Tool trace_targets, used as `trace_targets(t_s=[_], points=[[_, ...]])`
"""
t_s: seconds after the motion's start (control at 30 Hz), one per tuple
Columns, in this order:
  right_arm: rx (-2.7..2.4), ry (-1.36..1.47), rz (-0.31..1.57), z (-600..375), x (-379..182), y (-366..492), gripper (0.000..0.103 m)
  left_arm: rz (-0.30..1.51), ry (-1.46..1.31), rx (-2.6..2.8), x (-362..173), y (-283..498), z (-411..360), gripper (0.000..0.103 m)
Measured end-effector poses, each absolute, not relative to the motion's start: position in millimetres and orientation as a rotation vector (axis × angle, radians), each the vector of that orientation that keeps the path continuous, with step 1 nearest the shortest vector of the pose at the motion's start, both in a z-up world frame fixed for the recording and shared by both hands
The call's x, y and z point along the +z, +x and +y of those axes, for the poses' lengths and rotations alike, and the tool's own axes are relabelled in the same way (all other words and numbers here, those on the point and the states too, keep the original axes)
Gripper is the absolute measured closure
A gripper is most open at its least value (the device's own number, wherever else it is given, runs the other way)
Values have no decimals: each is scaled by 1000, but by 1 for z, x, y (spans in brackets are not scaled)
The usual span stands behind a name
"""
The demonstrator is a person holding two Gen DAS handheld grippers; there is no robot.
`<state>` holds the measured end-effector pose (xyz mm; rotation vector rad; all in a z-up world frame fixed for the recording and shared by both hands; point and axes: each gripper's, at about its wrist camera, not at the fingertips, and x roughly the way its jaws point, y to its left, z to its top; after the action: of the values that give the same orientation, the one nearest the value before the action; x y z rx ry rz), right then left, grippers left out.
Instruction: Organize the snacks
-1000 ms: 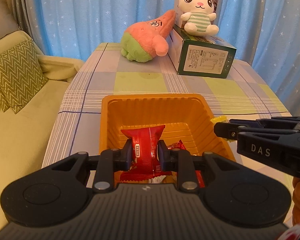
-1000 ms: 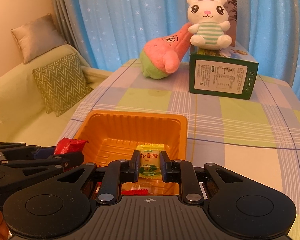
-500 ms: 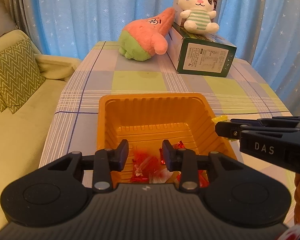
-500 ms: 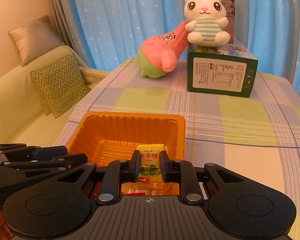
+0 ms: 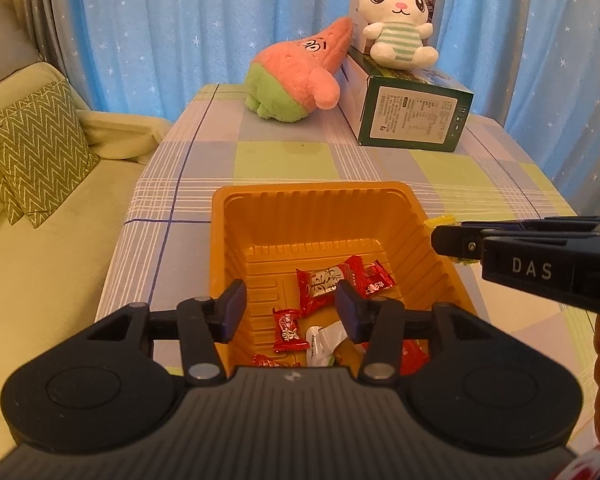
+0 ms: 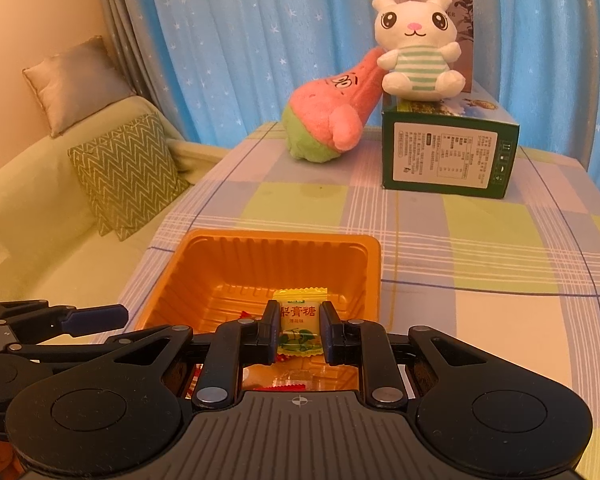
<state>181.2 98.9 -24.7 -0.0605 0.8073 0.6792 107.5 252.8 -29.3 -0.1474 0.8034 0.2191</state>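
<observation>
One orange tray (image 5: 320,216) holds several red candies (image 5: 326,284); the left gripper (image 5: 290,306) fingers are opening, empty, while the right gripper (image 6: 300,326) clamps one yellow candy (image 6: 299,320).

Both my wrist cams ride close above orange tray (image 5: 316,200), angled down-forward toward curtain (image 6: 260,40); left views from tray's left, right from right; both share tray, green box (image 5: 414,120).

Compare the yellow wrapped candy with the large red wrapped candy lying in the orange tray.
The yellow wrapped candy is clamped upright in the right gripper above the orange plastic tray; the large red wrapped candy lies loose on the tray floor. The yellow one shows green leaf artwork, the red a white label. Both are printed foil wrappers.
</observation>
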Motion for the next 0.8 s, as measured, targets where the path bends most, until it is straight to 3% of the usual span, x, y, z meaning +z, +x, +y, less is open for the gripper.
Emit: trace_targets(t_s=[0.3, 0.47, 0.5, 0.57, 0.8], points=[[687, -49, 814, 104, -22, 182, 82, 800, -147, 237, -27, 100, 261, 49], [705, -16, 838, 106, -23, 187, 81, 806, -153, 262, -30, 92, 268, 27], [700, -8, 838, 106, -23, 188, 78, 807, -153, 266, -30, 91, 270, 25], [693, 17, 836, 102, -23, 190, 32, 808, -155, 273, -32, 86, 272, 20], [673, 43, 834, 86, -21, 187, 30, 801, -169, 287, -34, 75, 272, 12]])
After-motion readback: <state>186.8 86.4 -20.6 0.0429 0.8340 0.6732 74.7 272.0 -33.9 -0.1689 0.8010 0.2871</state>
